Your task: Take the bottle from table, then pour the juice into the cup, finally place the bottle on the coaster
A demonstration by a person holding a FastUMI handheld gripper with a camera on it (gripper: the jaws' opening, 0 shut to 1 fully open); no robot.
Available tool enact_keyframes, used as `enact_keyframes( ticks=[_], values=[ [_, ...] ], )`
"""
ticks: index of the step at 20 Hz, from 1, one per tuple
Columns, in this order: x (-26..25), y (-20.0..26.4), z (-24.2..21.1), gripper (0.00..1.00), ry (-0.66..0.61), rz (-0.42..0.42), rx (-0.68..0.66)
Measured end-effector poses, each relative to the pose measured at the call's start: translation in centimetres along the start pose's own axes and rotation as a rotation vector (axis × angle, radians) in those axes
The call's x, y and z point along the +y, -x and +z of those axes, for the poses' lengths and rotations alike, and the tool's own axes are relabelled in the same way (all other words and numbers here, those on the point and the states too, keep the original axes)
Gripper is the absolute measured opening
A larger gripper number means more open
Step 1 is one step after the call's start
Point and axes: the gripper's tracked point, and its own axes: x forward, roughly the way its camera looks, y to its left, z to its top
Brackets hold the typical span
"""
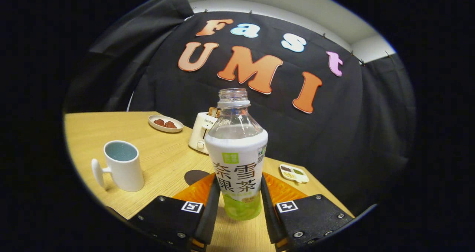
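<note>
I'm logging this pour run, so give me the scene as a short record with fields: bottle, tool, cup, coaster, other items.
bottle: uncapped clear plastic bottle with white label, upright between the fingers
tool: tool, both fingers against the bottle's sides
cup: white handled mug, upright on the wooden table, beside the bottle
coaster: dark round coaster, behind one finger
other: white toaster, plate of red food, small divided dish

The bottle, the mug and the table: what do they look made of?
The bottle between the gripper fingers looks like clear glossy plastic: see-through neck with glints, printed sleeve label around its body. The mug looks like matte white ceramic with a bluish inside, though coated plastic is possible. The table shows pale wood grain, perhaps laminate. Both fingers press on the bottle.
</note>
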Motion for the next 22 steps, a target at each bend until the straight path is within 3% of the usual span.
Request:
enact_keyframes(
  ticks=[9,22],
  values=[
    [3.3,-0.9,1.6,0.57,0.308,0.007,-0.068],
    [4.7,-2.1,1.9,0.57,0.721,-0.05,-0.146]
  ],
)
